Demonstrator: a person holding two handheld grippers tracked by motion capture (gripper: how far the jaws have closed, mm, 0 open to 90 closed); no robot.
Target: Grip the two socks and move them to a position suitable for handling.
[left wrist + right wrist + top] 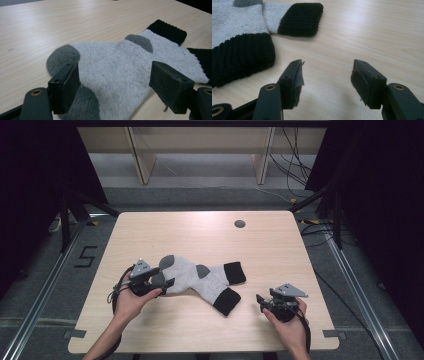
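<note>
Two grey socks with dark grey toes and heels and black cuffs lie overlapping on the wooden table point(200, 240). The upper sock point(192, 272) point(117, 67) lies over the lower one, whose black cuff point(227, 301) point(239, 57) points toward the front. My left gripper point(159, 279) point(115, 82) is at the toe end, open, its jaws wide apart on either side of the grey fabric without pressing it. My right gripper point(261, 303) point(325, 75) rests open over bare wood, to the right of the cuffs, with nothing between its jaws.
A round hole point(240, 224) is in the table near its far edge. Beyond the table stand wooden frame legs point(142, 160) and loose cables point(292, 170) on the floor. Dark curtains flank both sides.
</note>
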